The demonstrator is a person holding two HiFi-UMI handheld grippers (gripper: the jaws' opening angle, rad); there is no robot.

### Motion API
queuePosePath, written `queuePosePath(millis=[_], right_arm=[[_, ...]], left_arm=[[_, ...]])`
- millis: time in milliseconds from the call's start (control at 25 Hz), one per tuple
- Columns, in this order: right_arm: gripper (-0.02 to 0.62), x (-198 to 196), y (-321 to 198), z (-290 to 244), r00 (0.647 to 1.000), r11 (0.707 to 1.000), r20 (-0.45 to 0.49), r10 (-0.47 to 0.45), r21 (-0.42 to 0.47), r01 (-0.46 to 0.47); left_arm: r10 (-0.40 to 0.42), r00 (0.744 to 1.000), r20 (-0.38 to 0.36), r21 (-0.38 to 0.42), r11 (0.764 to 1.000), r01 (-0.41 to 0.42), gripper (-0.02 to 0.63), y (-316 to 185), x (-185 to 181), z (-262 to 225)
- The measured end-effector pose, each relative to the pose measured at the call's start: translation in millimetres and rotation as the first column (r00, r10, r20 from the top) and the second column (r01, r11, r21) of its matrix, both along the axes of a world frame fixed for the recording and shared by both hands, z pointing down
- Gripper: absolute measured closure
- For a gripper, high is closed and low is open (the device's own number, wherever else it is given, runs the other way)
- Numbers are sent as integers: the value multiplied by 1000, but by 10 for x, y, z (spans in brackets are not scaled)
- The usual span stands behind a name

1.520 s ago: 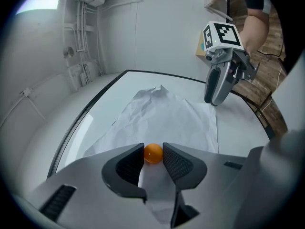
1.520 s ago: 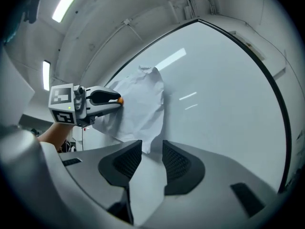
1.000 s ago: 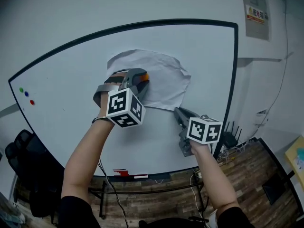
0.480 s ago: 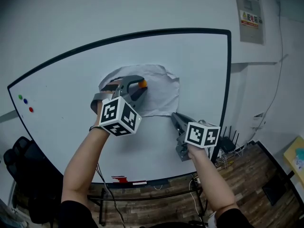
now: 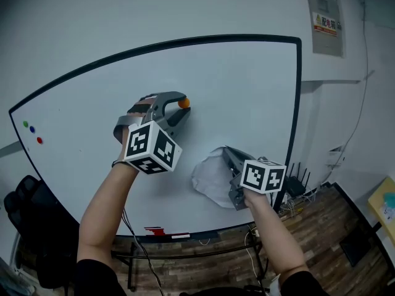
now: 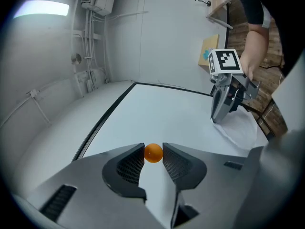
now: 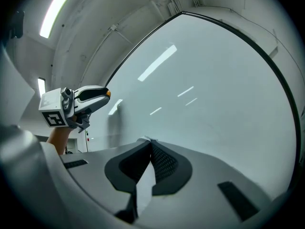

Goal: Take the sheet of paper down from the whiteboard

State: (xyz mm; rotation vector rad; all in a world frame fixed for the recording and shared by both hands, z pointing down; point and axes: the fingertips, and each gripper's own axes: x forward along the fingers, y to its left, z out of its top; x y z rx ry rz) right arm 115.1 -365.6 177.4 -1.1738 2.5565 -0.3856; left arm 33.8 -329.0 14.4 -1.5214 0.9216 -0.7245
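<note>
Two hand-held tools, each carrying a black-and-white marker cube, both in front of a large white whiteboard (image 5: 259,85) with a thin black frame.

Item 1: right tool (image 7: 149,142). Jaws together, clamped on a crumpled white sheet of paper (image 5: 210,176); a strip of it shows between the pads in the right gripper view. Position: lower centre-right of the head view. The sheet hangs bunched below and to the left of the jaws, in front of the board's lower part.

Item 2: left tool (image 6: 153,149). Jaws clamped on a small round orange ball (image 5: 184,103), one pad on either side of it. Position: centre-left of the head view, above and to the left of the sheet, well apart from it. The ball sits close to bare board; whether it touches cannot be told.

Item 3: three small coloured dots (image 5: 32,130), green, blue and red, in a short slanting row near the board's left edge.

Item 4: grey wall box (image 5: 327,18) with a yellow-and-red label, upper right of the frame, beside the board.

Item 5: wood-plank floor (image 5: 333,227), lower right; black chair (image 5: 24,196), lower left.
</note>
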Motion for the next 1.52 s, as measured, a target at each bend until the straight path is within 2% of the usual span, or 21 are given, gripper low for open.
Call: queuePosePath(millis=[600,1120,1320,1440,1520], right_arm=[[577,-38,-51,-12,1000,1000,15,-20,5,20],[575,-42,-117,39,999,1000,13,-30,-4,30],[575,-68,-82,61,999,999,9,-37,-2,37],[577,-75,-54,119,999,999,-1,-43,-7,43],[575,-73,-36,183,999,999,-10,-48,-14,48]], left_arm=[[-45,999,4,-29,999,45,474,-303,-79,150],[-29,1000,1,-22,999,29,472,-353,-68,188],[41,997,-62,-24,999,-43,471,-177,-62,183],[83,990,-113,-58,994,-90,472,-25,-67,350],[109,983,-150,-79,989,-122,513,66,-92,539]])
